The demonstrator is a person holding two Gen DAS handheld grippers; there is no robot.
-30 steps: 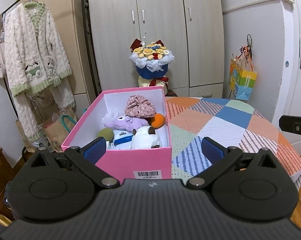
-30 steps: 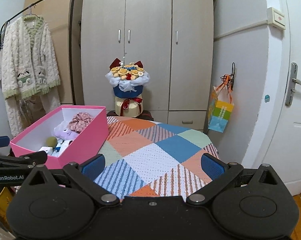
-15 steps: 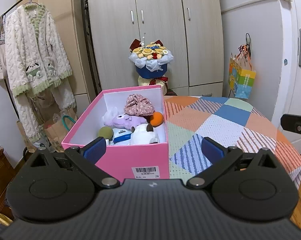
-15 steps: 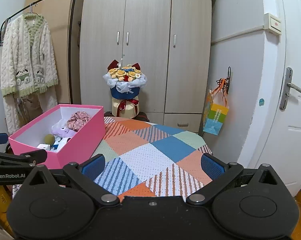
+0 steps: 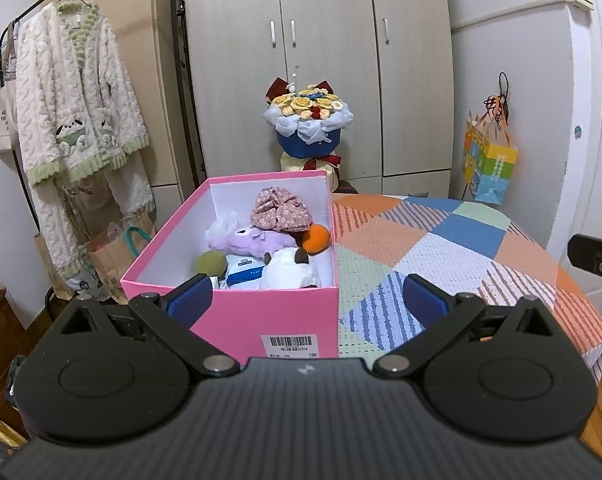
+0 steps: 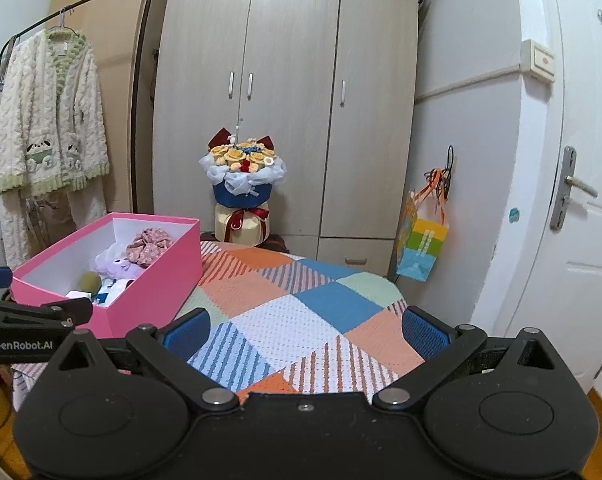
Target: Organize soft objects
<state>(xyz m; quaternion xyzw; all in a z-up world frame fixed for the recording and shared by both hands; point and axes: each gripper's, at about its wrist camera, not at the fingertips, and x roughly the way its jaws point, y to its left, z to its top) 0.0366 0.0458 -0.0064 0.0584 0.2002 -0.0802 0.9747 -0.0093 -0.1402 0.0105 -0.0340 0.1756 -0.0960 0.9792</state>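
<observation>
Both my tongs — left (image 5: 307, 300) and right (image 6: 306, 330) — were wide apart, holding nothing. The pink box (image 5: 237, 312) sat just ahead of my left tongs. If I pushed low, I could have bumped it — the toys (image 5: 289, 274) might spill.

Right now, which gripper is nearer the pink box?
Left. The left gripper sits right at the pink box's front wall; the right gripper is off beside it, over the quilt.
</observation>
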